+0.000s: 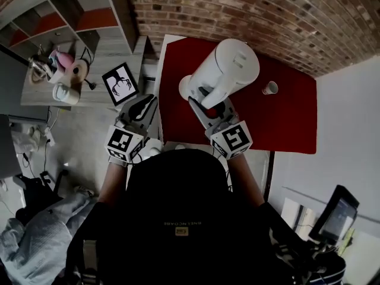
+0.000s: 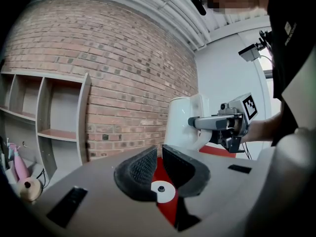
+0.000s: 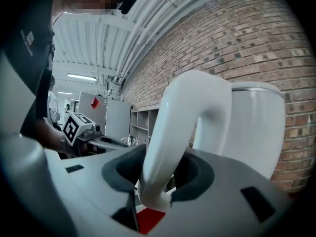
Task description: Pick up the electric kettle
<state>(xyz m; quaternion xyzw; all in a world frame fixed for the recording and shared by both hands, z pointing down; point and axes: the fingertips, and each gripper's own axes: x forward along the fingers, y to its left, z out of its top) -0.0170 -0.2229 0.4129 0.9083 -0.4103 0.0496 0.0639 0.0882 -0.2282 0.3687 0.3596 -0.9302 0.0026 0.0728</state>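
The white electric kettle [image 1: 228,70] is over the red table [image 1: 285,117], its lid end toward the brick wall. My right gripper [image 1: 211,103] is shut on its curved white handle [image 3: 182,132], with a dark pad pressing on each side. The kettle's body [image 3: 256,127] rises just past the jaws. I cannot tell whether its base touches the table. My left gripper [image 1: 142,105] hangs to the left of the table edge, its jaws together with nothing between them. In the left gripper view the kettle [image 2: 180,122] and the right gripper [image 2: 217,125] show ahead of the left gripper [image 2: 159,157].
A small cup [image 1: 270,88] stands on the red table to the kettle's right. A grey shelf unit [image 1: 89,16] with pink and cream items [image 1: 59,61] and a framed picture [image 1: 120,83] stands to the left. The brick wall [image 1: 267,10] runs behind the table.
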